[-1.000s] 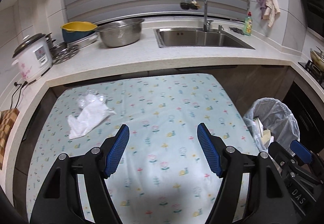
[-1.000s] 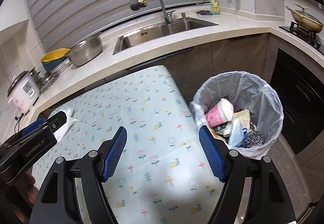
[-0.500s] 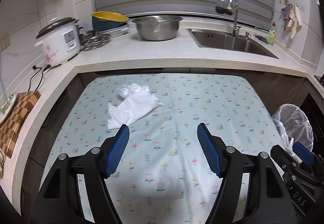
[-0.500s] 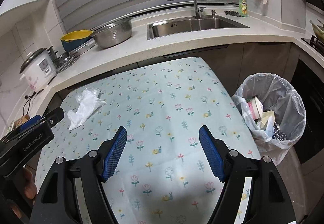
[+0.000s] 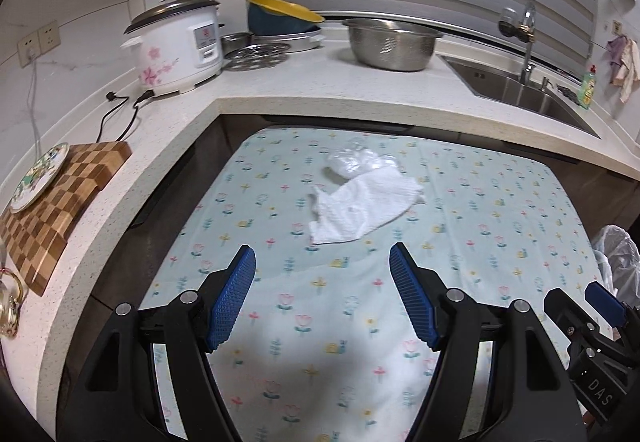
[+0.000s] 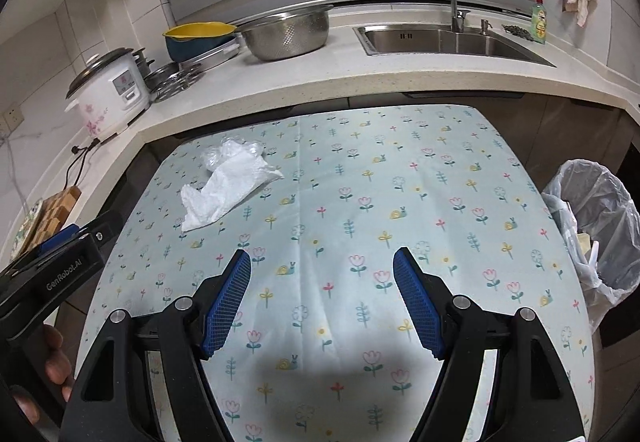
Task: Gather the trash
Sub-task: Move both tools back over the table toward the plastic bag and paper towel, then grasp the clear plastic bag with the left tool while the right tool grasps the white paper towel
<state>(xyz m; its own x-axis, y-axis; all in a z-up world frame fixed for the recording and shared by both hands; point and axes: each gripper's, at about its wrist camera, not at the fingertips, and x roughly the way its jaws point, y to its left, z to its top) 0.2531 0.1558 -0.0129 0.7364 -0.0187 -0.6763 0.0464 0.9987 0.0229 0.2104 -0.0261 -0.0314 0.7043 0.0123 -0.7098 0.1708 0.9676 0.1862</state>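
A crumpled white paper towel [image 5: 362, 208] lies on the flowered tablecloth [image 5: 360, 322], with a clear plastic wrapper [image 5: 352, 162] touching its far edge. Both also show in the right wrist view: the towel [image 6: 224, 190] and the wrapper [image 6: 228, 152]. My left gripper [image 5: 322, 302] is open and empty, just short of the towel. My right gripper [image 6: 322, 302] is open and empty over the table's middle, right of the towel. A bin with a clear liner [image 6: 596, 226] holding trash stands off the table's right edge.
A counter [image 5: 320, 82] wraps the far and left sides, with a rice cooker [image 5: 176, 42], steel colander [image 5: 390, 42], sink [image 6: 444, 40] and wooden board [image 5: 60, 194]. The right gripper's body [image 5: 592, 346] shows at lower right in the left view.
Both grippers have swung left, away from the bin. The towel now sits straight ahead of the left gripper and closer. Both stay open.
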